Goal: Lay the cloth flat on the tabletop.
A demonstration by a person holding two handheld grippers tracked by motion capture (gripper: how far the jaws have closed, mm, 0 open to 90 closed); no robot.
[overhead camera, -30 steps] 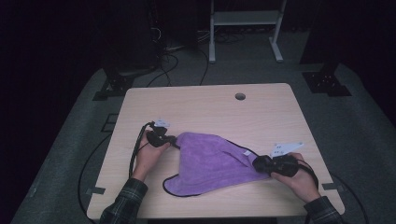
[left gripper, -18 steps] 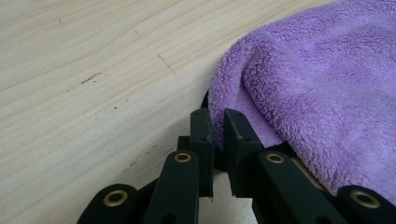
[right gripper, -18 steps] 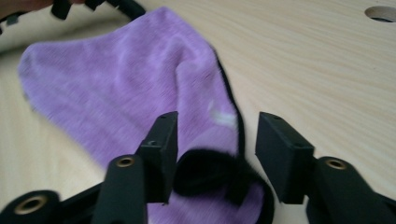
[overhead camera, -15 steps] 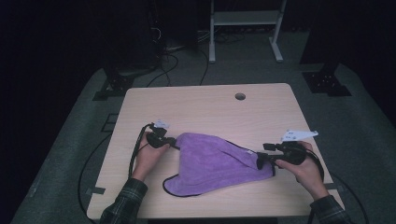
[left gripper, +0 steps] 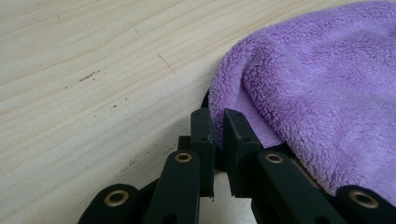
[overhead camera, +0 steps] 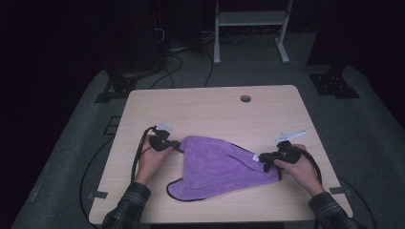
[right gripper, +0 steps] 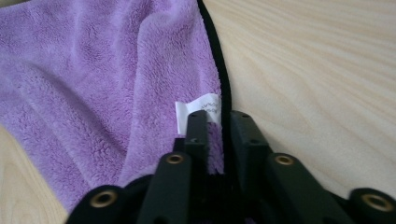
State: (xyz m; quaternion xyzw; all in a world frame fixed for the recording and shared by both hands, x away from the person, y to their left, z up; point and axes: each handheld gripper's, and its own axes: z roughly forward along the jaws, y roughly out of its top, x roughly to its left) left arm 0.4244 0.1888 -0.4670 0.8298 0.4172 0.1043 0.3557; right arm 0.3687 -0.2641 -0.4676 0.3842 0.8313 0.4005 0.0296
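- Right gripper [overhead camera: 261, 158] has just let go, shifted and closed again, its jaws now pinching the cloth [overhead camera: 219, 164] edge by the label [right gripper: 198, 112].
- Left gripper [overhead camera: 177, 145] keeps its corner clamped, so spreading can start.

Cloth [overhead camera: 217, 164] on table [overhead camera: 205, 107], between left claw [overhead camera: 177, 144] and right claw [overhead camera: 258, 157].

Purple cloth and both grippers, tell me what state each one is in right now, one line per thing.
purple cloth: lying crumpled and partly folded on the table, pinched at two edges.
left gripper: shut on the cloth's black-trimmed edge, low at the tabletop.
right gripper: jaws have just been closing; fingers clamp the black-trimmed edge beside the white label.
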